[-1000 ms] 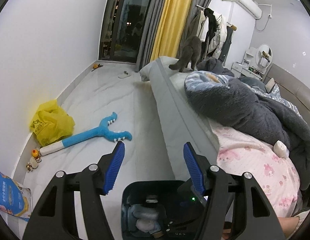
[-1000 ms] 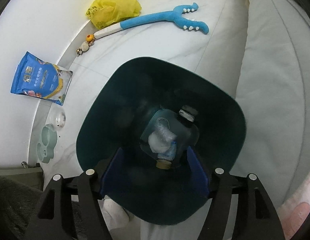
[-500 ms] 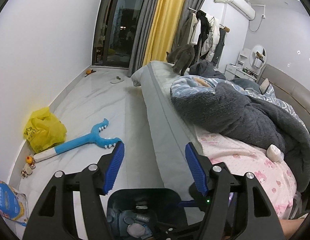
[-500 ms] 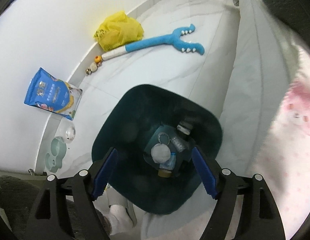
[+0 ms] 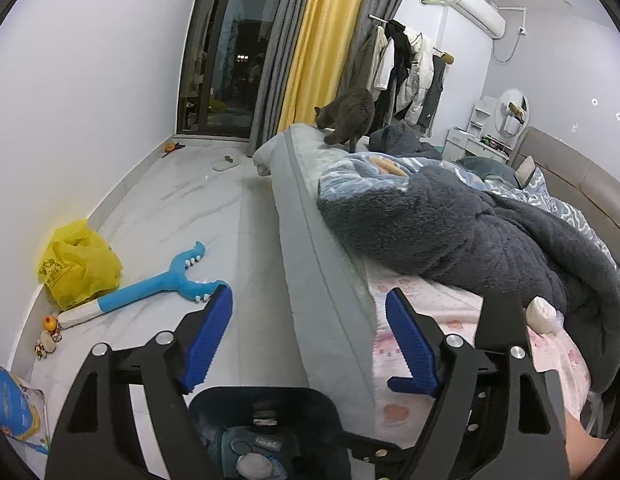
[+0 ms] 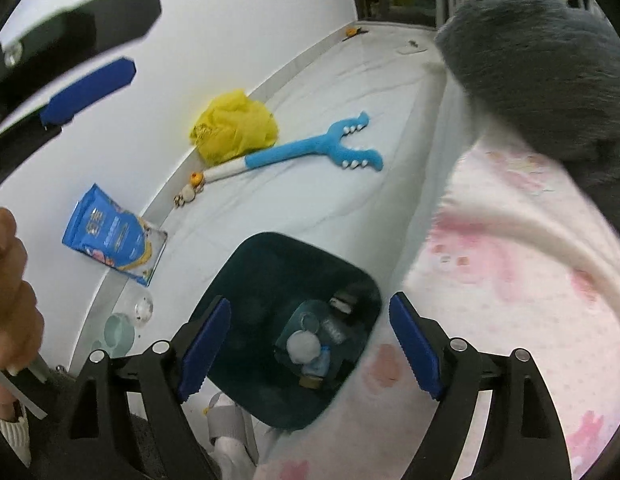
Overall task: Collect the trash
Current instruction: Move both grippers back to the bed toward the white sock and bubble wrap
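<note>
L gripper (image 5: pixel 308 338): jaws apart, just been opening, nothing btwn; lower centre of frame, over floor/bed edge.
R gripper (image 6: pixel 310 346): jaws apart, just been opening, empty; above bin.
Trash bin (image 6: pixel 246 276): dark teal, on floor beside bed, lower centre; holds clear bottle (image 6: pixel 310 330), crumpled tissue (image 6: pixel 303 346).
White wad (image 5: pixel 542 314): on pink sheet (image 5: pixel 461 316) by grey blanket, right side.

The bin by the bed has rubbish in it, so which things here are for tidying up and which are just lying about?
For the job:
- dark bin
- trash inside it
- white wad on the bed, probably trash
- left tool, open
- right tool, open

Just lying about:
- blue plush toy
- yellow bag
- blue pouch
- cat
- grey blanket
</note>
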Demonstrator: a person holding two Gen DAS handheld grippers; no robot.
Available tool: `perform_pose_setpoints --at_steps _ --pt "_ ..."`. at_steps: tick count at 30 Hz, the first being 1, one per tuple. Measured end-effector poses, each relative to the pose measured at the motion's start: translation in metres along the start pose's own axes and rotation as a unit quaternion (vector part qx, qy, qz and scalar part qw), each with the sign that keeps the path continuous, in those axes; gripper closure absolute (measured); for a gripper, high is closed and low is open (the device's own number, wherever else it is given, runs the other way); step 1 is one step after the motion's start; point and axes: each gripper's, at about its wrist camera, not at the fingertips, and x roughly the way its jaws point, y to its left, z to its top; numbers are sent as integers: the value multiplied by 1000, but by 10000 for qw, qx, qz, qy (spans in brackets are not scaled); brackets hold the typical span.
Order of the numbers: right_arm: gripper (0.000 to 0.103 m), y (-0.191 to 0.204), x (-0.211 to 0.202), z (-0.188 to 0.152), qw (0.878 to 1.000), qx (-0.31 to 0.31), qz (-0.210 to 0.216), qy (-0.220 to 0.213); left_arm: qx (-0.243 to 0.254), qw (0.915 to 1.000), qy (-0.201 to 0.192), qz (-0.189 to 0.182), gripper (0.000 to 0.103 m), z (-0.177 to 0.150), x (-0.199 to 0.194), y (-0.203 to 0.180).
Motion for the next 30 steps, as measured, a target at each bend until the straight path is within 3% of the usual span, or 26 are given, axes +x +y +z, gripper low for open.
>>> perform_pose_setpoints --at_steps 7,20,30 --pt "18 -27 -29 -4 9990 106 -187 -386 32 9999 31 -102 11 3 10 -26" --pt "7 -93 -86 -24 9916 425 -747 -969 257 9991 90 -320 5 4 32 -90" --pt "6 -140 -120 -42 9850 567 -1134 -1174 487 9973 275 -475 5 -2 51 -134"
